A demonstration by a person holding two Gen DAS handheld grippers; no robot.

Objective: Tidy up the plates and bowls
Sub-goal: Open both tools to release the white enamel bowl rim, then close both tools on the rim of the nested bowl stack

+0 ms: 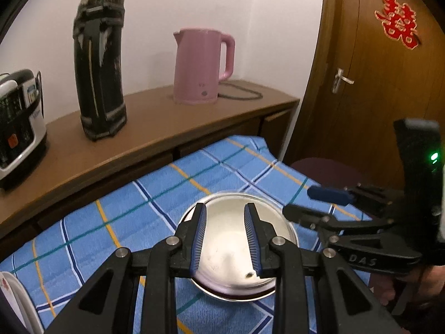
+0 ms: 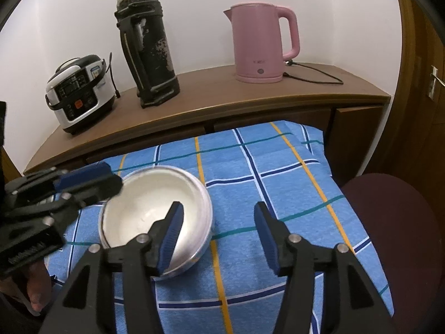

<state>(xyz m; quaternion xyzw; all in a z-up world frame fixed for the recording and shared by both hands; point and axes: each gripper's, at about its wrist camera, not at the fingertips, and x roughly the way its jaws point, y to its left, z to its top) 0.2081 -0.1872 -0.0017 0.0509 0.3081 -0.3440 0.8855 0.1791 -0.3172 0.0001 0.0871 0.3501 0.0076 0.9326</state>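
Note:
A steel bowl (image 1: 228, 239) (image 2: 150, 194) with a pale inside stands upright on the blue checked cloth (image 2: 278, 167). My left gripper (image 1: 225, 207) (image 2: 114, 181) hovers over the bowl's left side. Its jaws are narrow, the bowl shows through the gap, and the pads press on nothing I can see. My right gripper (image 2: 217, 207) (image 1: 297, 201) stands open at the bowl's right side. Its left finger (image 2: 172, 231) is over the bowl's inside, its right finger (image 2: 267, 233) is over the cloth, and the bowl's wall lies between them untouched.
Behind the cloth a wooden counter (image 2: 222, 97) carries a rice cooker (image 2: 78, 89), a tall black flask (image 2: 147, 47) and a pink kettle (image 2: 258, 44) with its cord. A maroon seat (image 2: 389, 222) is at the right, a door (image 1: 375, 83) beyond. A white curved rim (image 1: 14, 292) shows bottom left.

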